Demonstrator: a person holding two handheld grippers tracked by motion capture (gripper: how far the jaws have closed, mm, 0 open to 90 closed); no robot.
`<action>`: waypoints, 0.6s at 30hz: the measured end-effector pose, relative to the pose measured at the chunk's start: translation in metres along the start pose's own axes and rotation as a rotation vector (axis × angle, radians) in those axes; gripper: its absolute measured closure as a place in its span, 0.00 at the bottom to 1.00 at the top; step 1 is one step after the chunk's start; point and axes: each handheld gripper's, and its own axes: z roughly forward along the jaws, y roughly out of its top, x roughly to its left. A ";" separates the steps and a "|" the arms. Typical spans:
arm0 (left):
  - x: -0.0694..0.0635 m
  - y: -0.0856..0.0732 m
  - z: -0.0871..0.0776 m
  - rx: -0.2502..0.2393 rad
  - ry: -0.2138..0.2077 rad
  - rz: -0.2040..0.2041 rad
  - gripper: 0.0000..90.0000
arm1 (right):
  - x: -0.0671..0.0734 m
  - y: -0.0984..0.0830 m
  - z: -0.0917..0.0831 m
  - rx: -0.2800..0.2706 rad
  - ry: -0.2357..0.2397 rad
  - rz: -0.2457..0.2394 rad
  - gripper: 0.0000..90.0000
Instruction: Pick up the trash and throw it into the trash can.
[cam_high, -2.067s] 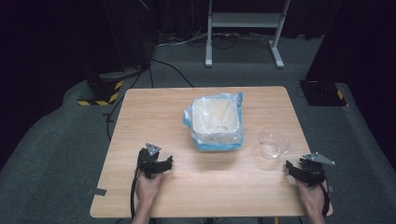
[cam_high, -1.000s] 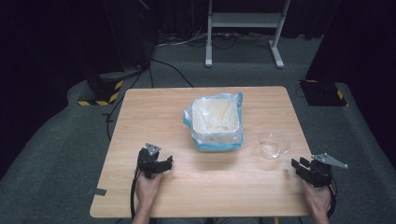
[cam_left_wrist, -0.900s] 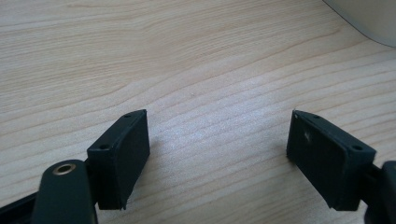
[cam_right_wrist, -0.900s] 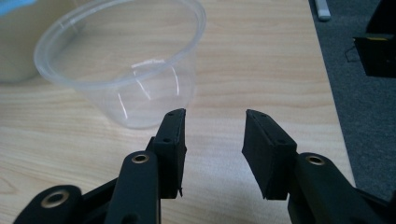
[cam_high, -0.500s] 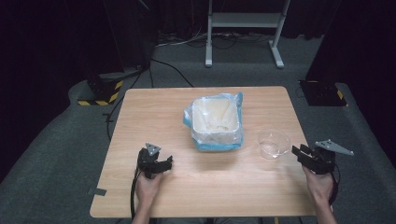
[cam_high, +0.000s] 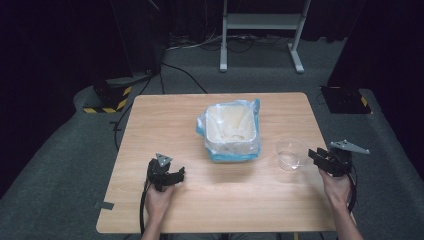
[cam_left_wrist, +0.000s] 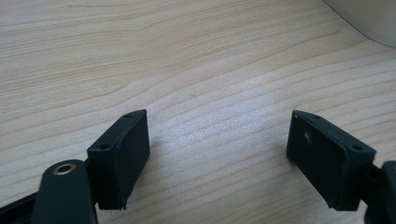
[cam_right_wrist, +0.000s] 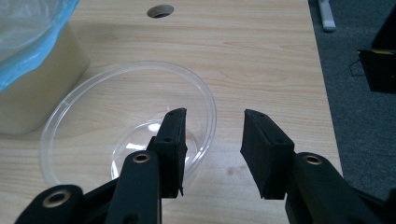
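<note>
Clear bowl (cam_right_wrist: 128, 126) set on table (cam_high: 165, 120) beside lined bin (cam_high: 233, 131); right gripper (cam_right_wrist: 212, 140) straddling near rim, jaws half open, nothing gripped yet, positioned for rim pinch. Left gripper (cam_left_wrist: 217, 149) rested wide open, empty.

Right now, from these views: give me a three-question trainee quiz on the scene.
1. True or false: the right gripper is shut on the clear bowl.
2. Which sits nearer the table's middle: A) the bowl, B) the bin lined with a blue bag?
3. What lies between the left gripper's jaws?

Key:
1. False: in the right gripper view one jaw stands over the bowl's rim, the other outside it, both apart.
2. B.
3. Bare tabletop.
</note>
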 end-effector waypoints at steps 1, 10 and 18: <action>0.000 0.000 0.000 0.000 0.000 0.001 0.24 | -0.001 0.001 0.001 0.001 -0.002 -0.002 0.67; 0.000 0.000 0.000 0.000 0.000 0.001 0.24 | -0.005 0.009 0.017 0.041 -0.017 0.001 0.71; 0.000 0.000 0.000 0.000 0.000 0.001 0.24 | -0.005 0.011 0.027 0.073 -0.016 -0.002 0.74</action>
